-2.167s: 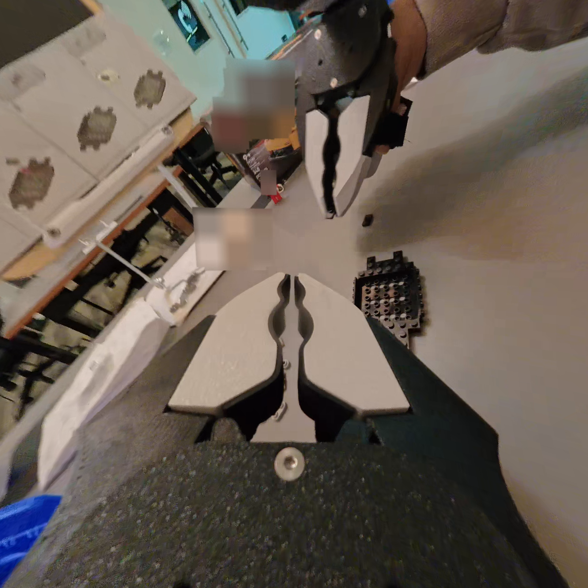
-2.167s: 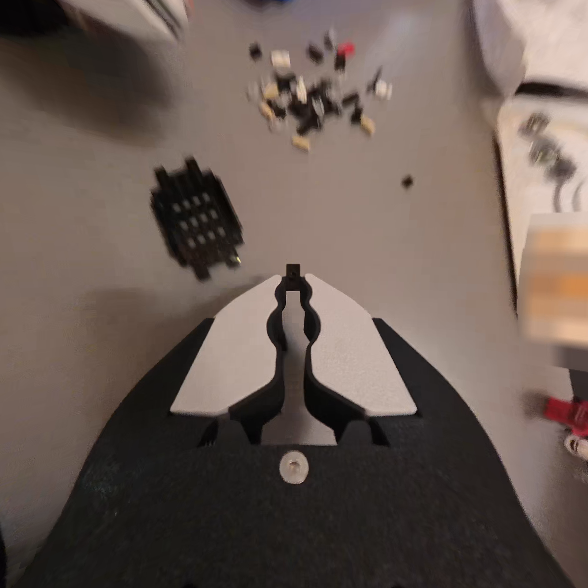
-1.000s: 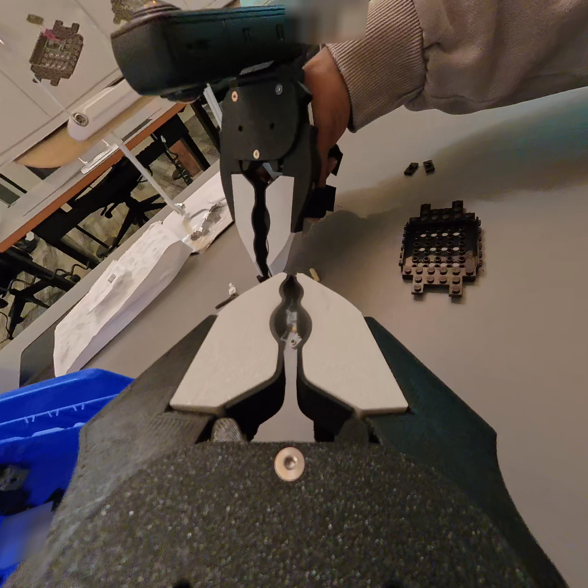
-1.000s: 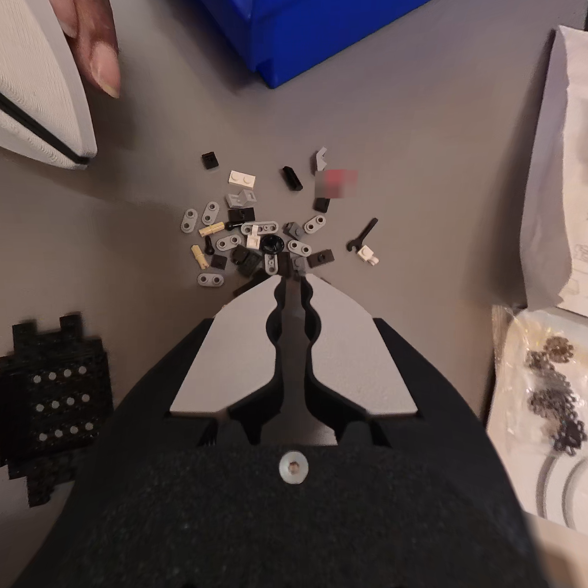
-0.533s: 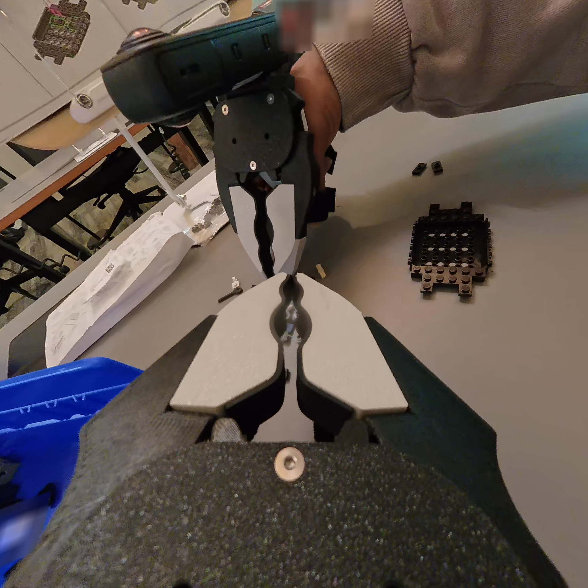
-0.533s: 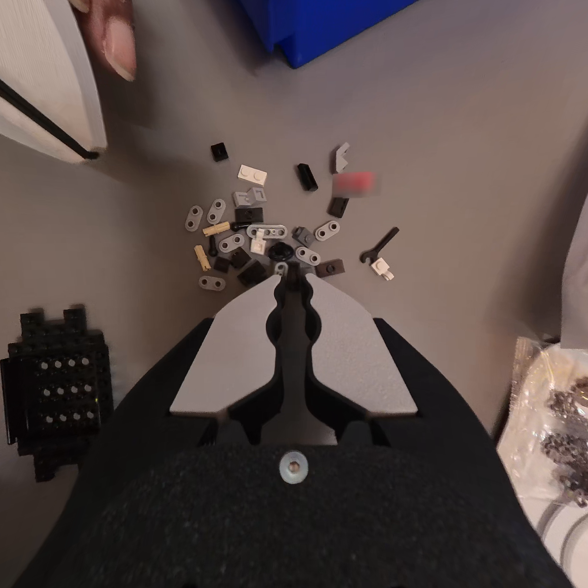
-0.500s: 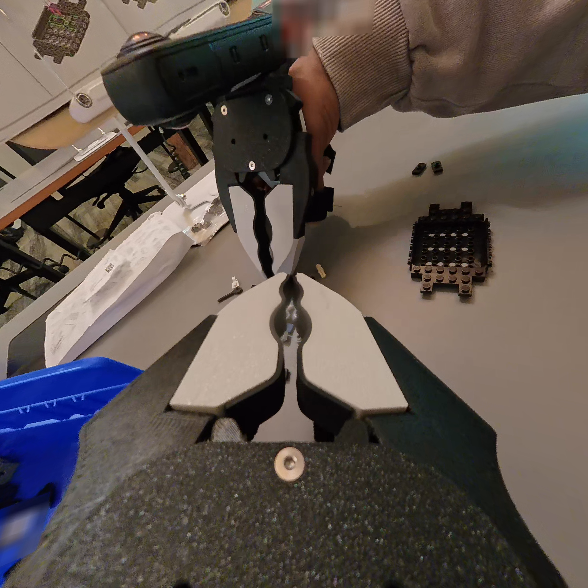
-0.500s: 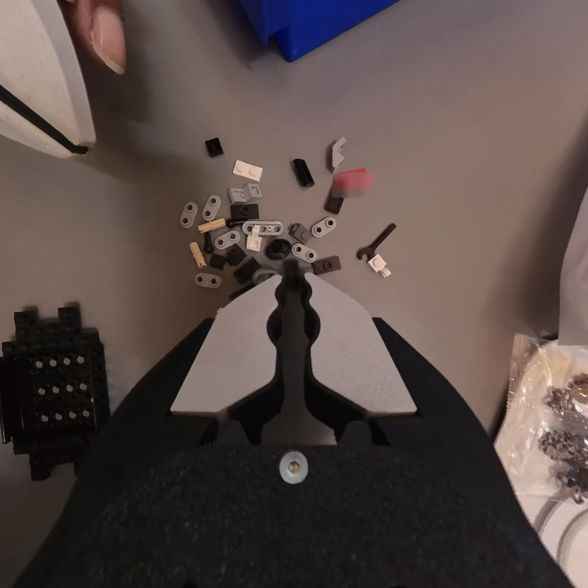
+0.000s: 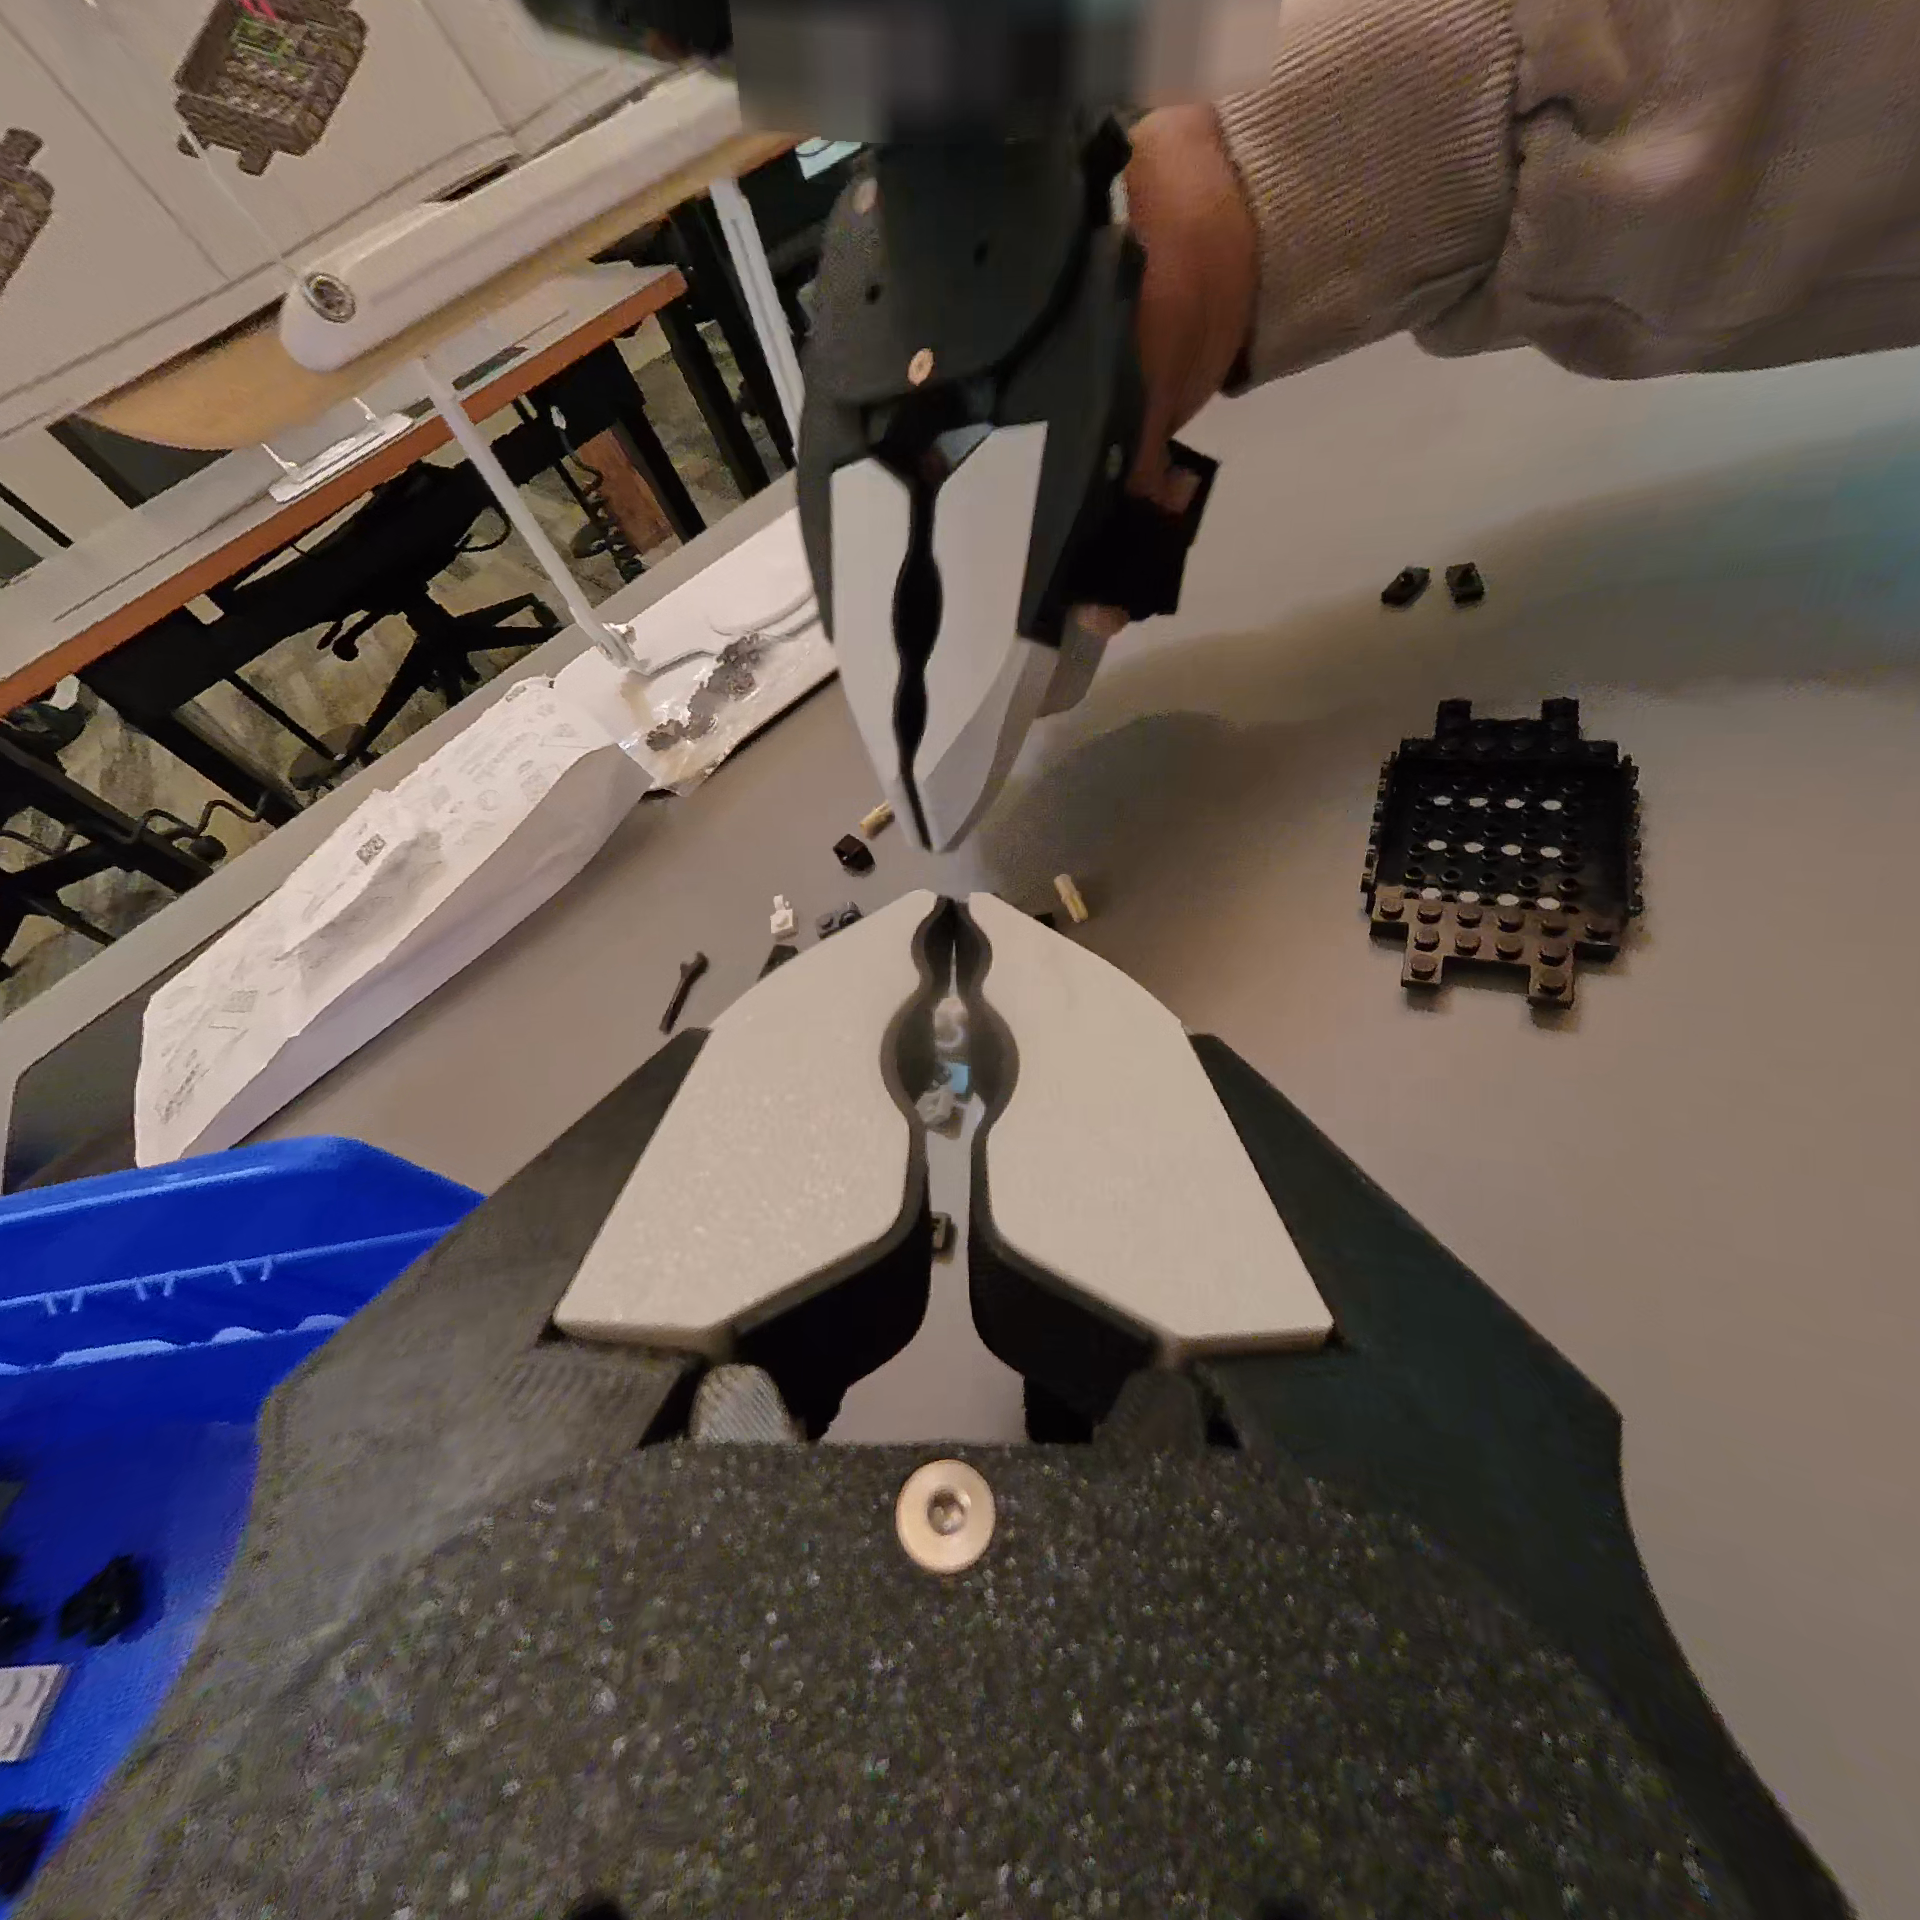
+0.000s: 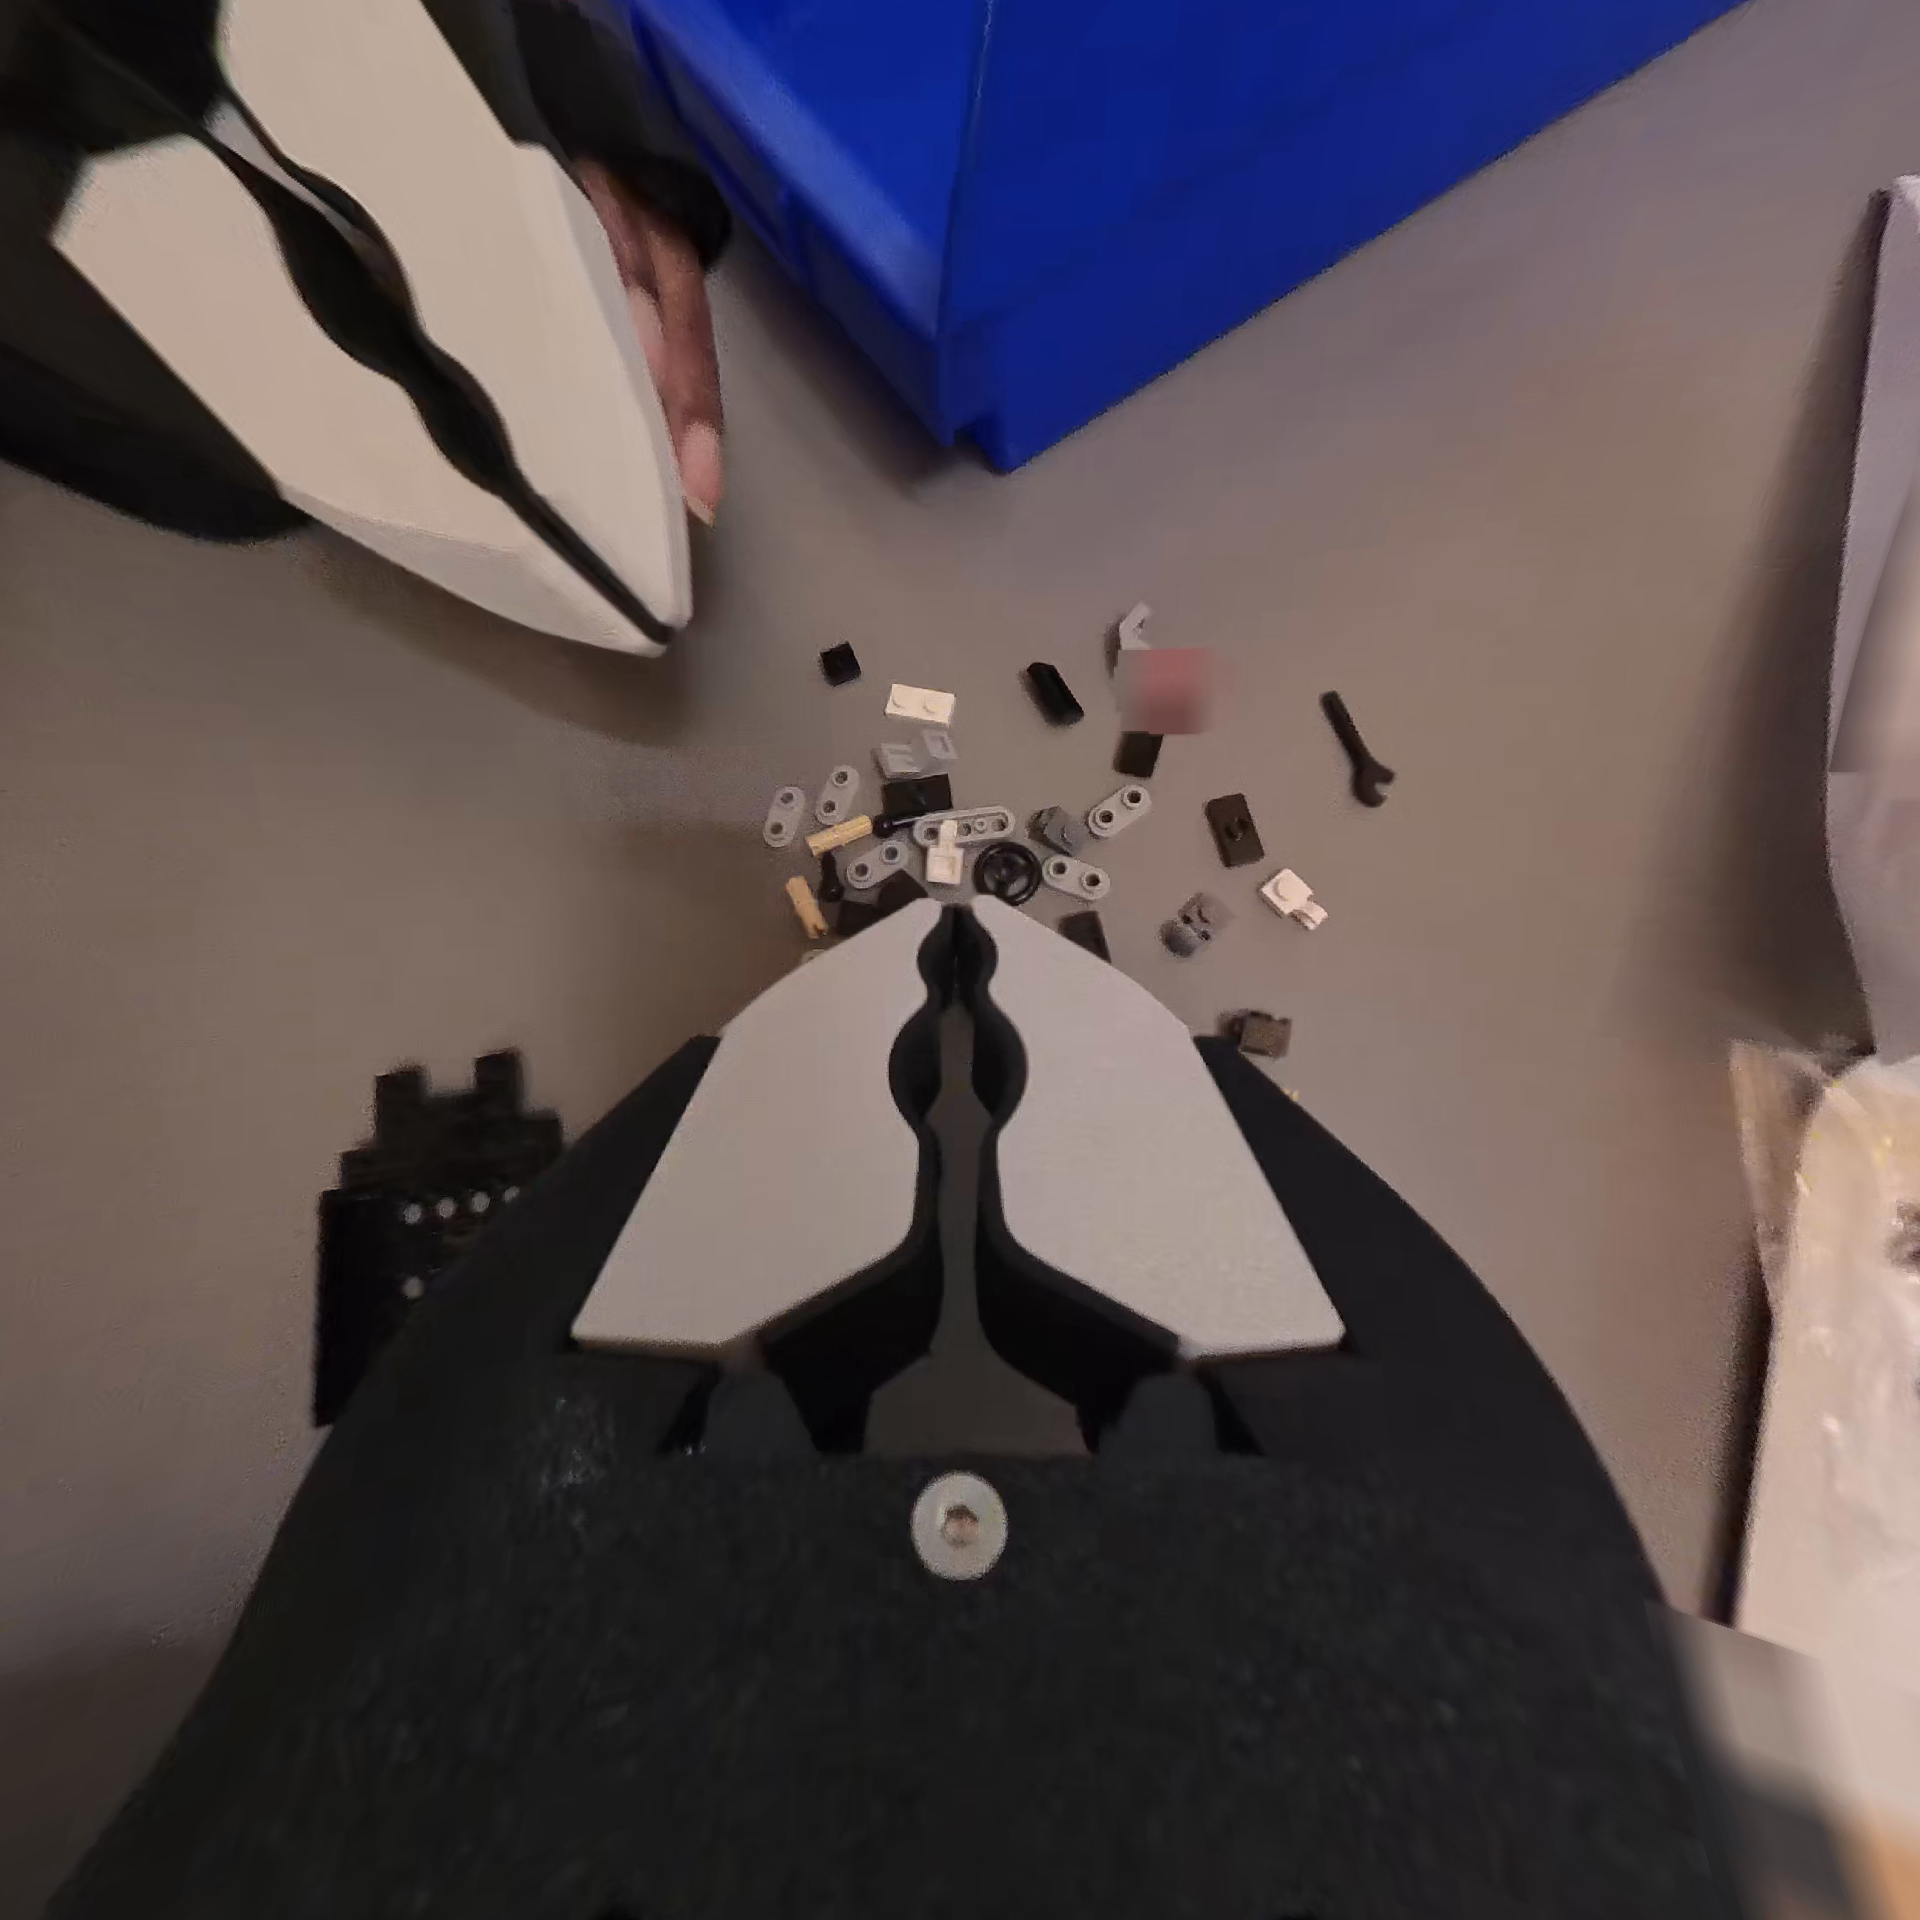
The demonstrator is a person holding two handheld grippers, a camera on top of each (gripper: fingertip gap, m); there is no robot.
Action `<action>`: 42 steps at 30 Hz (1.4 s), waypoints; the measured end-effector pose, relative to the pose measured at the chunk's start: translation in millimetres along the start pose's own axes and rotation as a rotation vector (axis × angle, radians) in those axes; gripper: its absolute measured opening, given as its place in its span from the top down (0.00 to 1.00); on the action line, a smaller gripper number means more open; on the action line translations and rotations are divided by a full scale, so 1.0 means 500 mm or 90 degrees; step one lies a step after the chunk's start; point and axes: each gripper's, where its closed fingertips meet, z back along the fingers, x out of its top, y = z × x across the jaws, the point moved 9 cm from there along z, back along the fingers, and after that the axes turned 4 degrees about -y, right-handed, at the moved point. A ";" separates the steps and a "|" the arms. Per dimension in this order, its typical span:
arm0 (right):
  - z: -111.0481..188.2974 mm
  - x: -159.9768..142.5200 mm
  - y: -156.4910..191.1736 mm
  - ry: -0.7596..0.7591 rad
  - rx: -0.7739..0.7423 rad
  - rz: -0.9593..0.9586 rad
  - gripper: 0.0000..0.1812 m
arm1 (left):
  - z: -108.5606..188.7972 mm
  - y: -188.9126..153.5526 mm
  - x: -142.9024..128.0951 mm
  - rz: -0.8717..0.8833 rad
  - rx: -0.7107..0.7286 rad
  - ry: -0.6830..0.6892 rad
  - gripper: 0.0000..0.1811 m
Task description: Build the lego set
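the right gripper (image 10: 954,914) hangs low over the scatter of small lego pieces (image 10: 997,831) on the grey surface (image 10: 1455,520), its jaws drawn together to a narrow slit at the tips. i cannot see any piece pinched there, so it looks to be empty and picking its mark, perhaps the black ring (image 10: 1006,869) or the little white clip (image 10: 943,860) just beyond the tips. the left gripper (image 9: 948,914) comes in from the opposite side, jaws likewise nearly closed with nothing gripped at the tips; the grey and pale blue bits seen through its gap seem to lie on the surface beneath. the two tips point at each other over the pile, close but apart, probably so one can steady or sort while the other picks.

the black base plate (image 9: 1504,852), the part already built, lies flat to one side of the pile, near but clear of it, likely parked where new pieces can be carried straight over. two small black pieces (image 9: 1432,584) sit farther off beyond it. a blue bin (image 10: 1143,208) stands on the far side of the pile in the right wrist view, with the white instruction booklet (image 9: 395,904) and a clear bag of parts (image 9: 717,686) along the surface edge, within reach for reference. the build seems at an early stage.
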 end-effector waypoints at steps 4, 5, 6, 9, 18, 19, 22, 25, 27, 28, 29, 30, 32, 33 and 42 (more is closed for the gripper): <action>0.021 -0.017 -0.004 0.023 -0.098 0.024 1.00 | -0.004 0.002 -0.002 0.013 -0.004 0.002 1.00; 0.017 -0.018 -0.004 0.030 -0.103 0.027 0.99 | -0.006 0.001 -0.002 0.012 -0.006 0.003 1.00; 0.010 -0.018 -0.005 0.044 -0.105 0.029 0.95 | -0.007 0.000 -0.003 0.010 -0.007 0.005 1.00; -0.026 -0.024 -0.015 0.089 -0.109 0.035 0.91 | -0.006 -0.003 -0.005 -0.001 -0.006 0.010 1.00; -0.034 -0.027 -0.025 0.059 -0.063 -0.028 0.96 | -0.003 0.002 -0.004 0.001 0.003 0.003 1.00; -0.021 -0.022 -0.015 0.028 -0.035 -0.047 0.96 | -0.002 0.003 -0.003 0.000 0.003 -0.004 0.99; 0.014 -0.005 0.036 -0.060 0.086 -0.106 0.96 | 0.003 -0.008 0.010 -0.039 -0.014 -0.052 0.94; 0.029 0.001 0.086 -0.089 0.184 -0.132 0.96 | 0.006 -0.044 0.026 -0.128 -0.068 -0.098 0.92; 0.035 0.002 0.111 -0.093 0.232 -0.143 0.96 | 0.006 -0.069 0.028 -0.203 -0.086 -0.106 0.91; 0.038 0.001 0.119 -0.092 0.246 -0.146 0.96 | 0.008 -0.080 0.030 -0.233 -0.087 -0.112 0.91; 0.041 0.000 0.127 -0.091 0.262 -0.149 0.96 | 0.009 -0.088 0.032 -0.254 -0.088 -0.116 0.92; 0.044 0.000 0.134 -0.093 0.282 -0.154 0.96 | 0.009 -0.095 0.034 -0.268 -0.087 -0.114 0.92; 0.049 0.000 0.143 -0.099 0.303 -0.158 0.96 | 0.009 -0.105 0.035 -0.289 -0.086 -0.113 0.94; 0.050 0.000 0.147 -0.094 0.308 -0.159 0.96 | 0.011 -0.109 0.037 -0.296 -0.086 -0.122 0.96; 0.048 -0.008 0.173 -0.078 0.366 -0.172 0.96 | 0.019 -0.137 0.046 -0.324 -0.125 -0.140 0.99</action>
